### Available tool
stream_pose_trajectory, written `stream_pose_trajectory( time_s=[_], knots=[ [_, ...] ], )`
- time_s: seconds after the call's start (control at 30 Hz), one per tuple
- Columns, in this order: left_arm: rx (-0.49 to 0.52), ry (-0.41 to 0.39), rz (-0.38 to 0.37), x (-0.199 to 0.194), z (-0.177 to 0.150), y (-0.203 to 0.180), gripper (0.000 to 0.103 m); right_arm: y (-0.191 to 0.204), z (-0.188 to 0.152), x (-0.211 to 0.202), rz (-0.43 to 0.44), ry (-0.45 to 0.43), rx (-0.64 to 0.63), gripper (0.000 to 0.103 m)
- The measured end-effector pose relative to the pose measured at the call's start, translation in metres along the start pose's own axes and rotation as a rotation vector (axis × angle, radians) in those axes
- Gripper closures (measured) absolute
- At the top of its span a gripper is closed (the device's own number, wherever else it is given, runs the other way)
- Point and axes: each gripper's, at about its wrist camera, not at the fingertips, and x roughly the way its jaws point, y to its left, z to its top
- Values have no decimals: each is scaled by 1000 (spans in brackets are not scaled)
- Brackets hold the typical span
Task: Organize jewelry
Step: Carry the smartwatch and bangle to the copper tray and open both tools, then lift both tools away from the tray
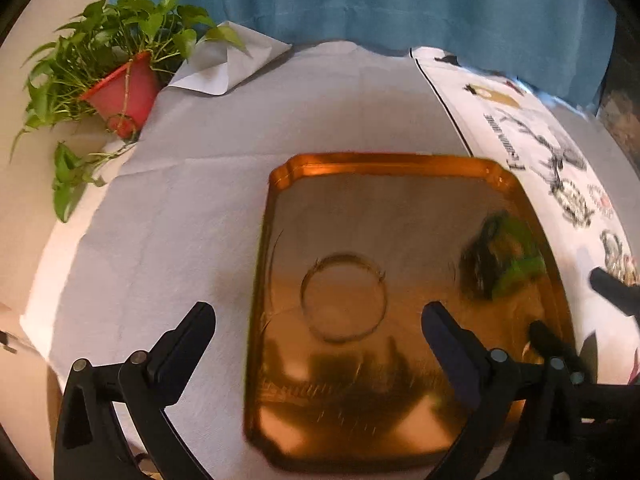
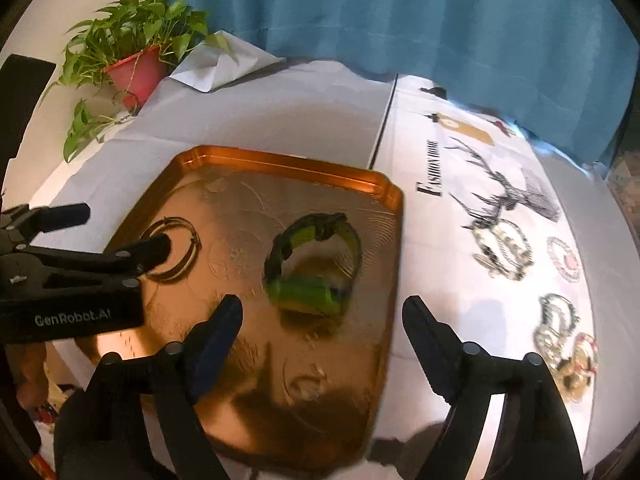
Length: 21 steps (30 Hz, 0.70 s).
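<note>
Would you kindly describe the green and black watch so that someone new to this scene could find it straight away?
Start at the copper tray on the grey cloth, left of the printed white mat. Two things lie on it: a thin wire bangle towards the left and the watch right of centre. The watch is the thick one, a closed loop of black strap with bright green sections.

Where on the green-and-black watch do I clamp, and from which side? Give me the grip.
Take the green-and-black watch by the upper arc of its strap, coming down from above. It stands on the gold tray as an open loop, so one finger could go inside the loop and one outside. The bulkier green part at the bottom looks too thick to pinch. The right gripper is open and nearest.
</note>
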Motion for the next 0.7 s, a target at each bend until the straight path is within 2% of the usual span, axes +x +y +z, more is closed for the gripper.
stream_pose_trajectory(
  time_s=[0.13, 0.27, 0.43, 0.6, 0.7],
  knots=[
    [-21, 4, 18, -24, -26, 2, 1, -7, -22, -30, 6, 5, 20, 20],
    [-39, -2, 8, -60, -66, -1, 1, -8, -51, -71, 21, 3, 67, 20],
    [-31, -27, 19, -107, -113, -6, 1, 2, -86, -121, 29, -1, 65, 20],
    [-21, -78, -3, -157, -147, -14, 1, 15, -121, -172, 33, -38, 44, 20],
    [7, -122, 17, -182, -159, -22, 1, 19, -136, -197, 34, -66, 44, 20]
  ],
)
